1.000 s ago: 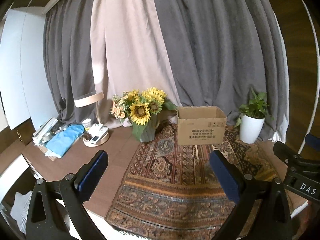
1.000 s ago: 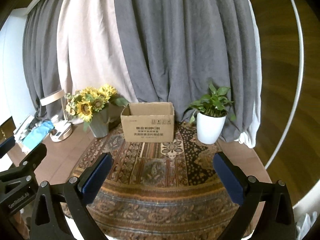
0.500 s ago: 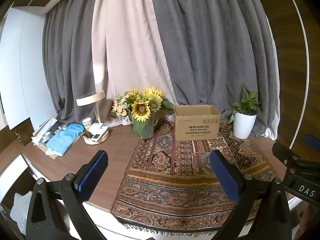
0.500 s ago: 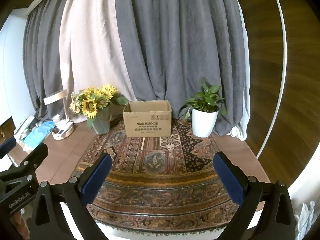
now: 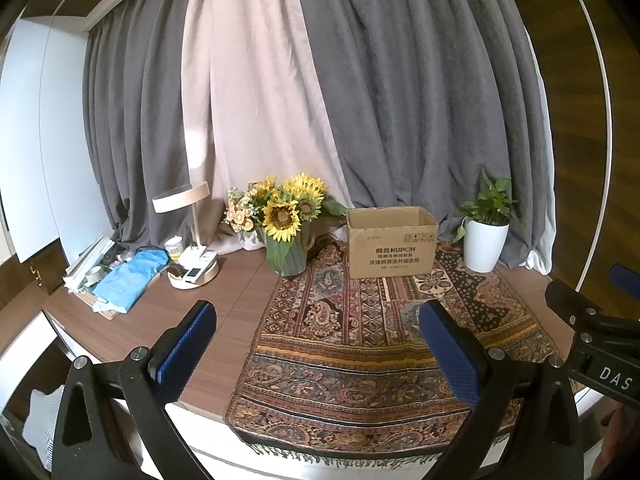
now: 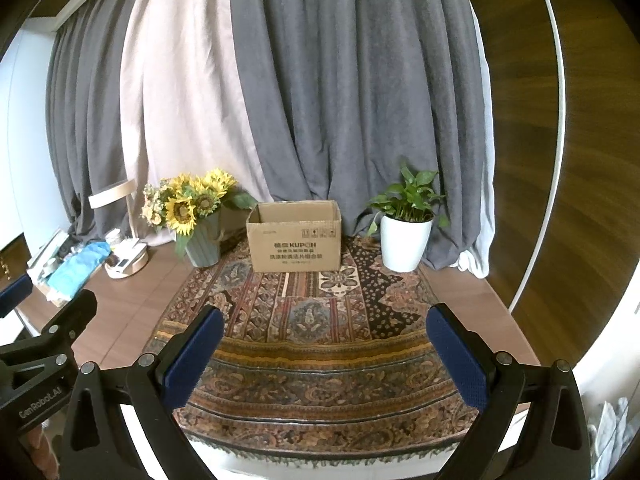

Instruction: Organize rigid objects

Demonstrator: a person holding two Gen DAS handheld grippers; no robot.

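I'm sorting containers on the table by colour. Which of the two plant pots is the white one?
The white pot holding the leafy green plant, right of the cardboard box. The other, the ribbed grey-green vase with sunflowers, stands left of the box.

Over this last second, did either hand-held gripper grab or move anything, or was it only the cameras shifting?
Only the cameras shifted: both views drew back, showing more of the patterned rug and its fringed front edge. The left hand-held gripper and right hand-held gripper stayed open and empty. The open brown cardboard box stayed put.
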